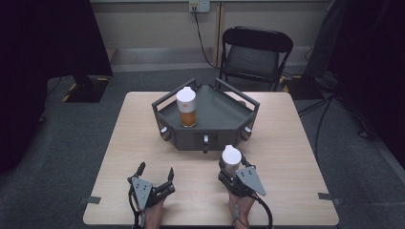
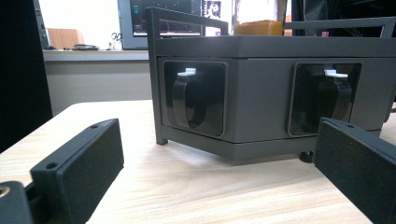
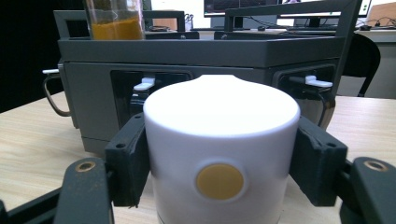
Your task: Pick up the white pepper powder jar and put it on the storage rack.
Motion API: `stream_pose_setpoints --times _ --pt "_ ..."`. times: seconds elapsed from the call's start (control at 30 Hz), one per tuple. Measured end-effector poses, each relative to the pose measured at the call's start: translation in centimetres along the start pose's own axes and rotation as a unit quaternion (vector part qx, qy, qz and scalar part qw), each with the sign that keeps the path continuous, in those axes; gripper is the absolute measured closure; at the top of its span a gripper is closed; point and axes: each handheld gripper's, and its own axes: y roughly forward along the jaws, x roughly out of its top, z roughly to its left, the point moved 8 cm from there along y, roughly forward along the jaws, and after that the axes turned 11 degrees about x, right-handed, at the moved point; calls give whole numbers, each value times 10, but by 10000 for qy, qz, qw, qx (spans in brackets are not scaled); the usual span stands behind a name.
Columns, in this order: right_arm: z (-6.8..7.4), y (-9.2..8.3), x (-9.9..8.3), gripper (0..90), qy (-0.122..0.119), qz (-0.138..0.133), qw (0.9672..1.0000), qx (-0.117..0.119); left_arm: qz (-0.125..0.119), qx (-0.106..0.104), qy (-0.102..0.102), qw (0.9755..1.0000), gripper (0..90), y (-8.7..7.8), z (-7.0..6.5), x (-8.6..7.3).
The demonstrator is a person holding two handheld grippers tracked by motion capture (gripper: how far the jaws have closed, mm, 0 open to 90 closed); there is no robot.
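Left gripper (image 1: 155, 172) at 7 o'clock rests with jaws spread wide; right gripper (image 1: 232, 160) at 5 o'clock is clamped, both forearms entering from 6 o'clock.

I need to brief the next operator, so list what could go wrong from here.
1. The right gripper is shut on the white-capped jar, jaws clamping just under the smooth cap; it could slip when lifted.
2. The grey tray has raised rails; the jar's base might catch one going in.
3. A second jar with orange contents already stands in the tray, so a careless placement may knock it over.
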Motion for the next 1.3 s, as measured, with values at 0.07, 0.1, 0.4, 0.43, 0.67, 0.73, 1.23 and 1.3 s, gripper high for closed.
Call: stream_pose_setpoints --times 0.07,0.1,0.4,0.43,0.67,0.73,1.23,1.3 --pt "0 0 0 298 -8 5 10000 -11 -1 0 -1 10000 12 0 0 0" --pt "0 -1 1 298 -11 7 10000 -11 -1 0 -1 10000 11 0 0 0" --pt "0 -3 5 298 -41 -21 10000 41 -1 0 0 10000 13 0 0 0" --pt "0 -3 6 298 -60 -19 10000 51 -1 0 0 10000 13 0 0 0" --pt "2 -4 15 298 -152 -17 9998 144 -1 0 -1 10000 14 0 0 0" --pt "2 -4 16 298 -160 -42 9997 177 1 0 1 10000 13 0 0 0" --pt "-1 -2 31 299 -158 -39 9995 284 2 4 3 10000 17 0 0 0" --pt "-1 -2 32 299 -153 -56 9994 311 1 4 2 10000 17 0 0 0"
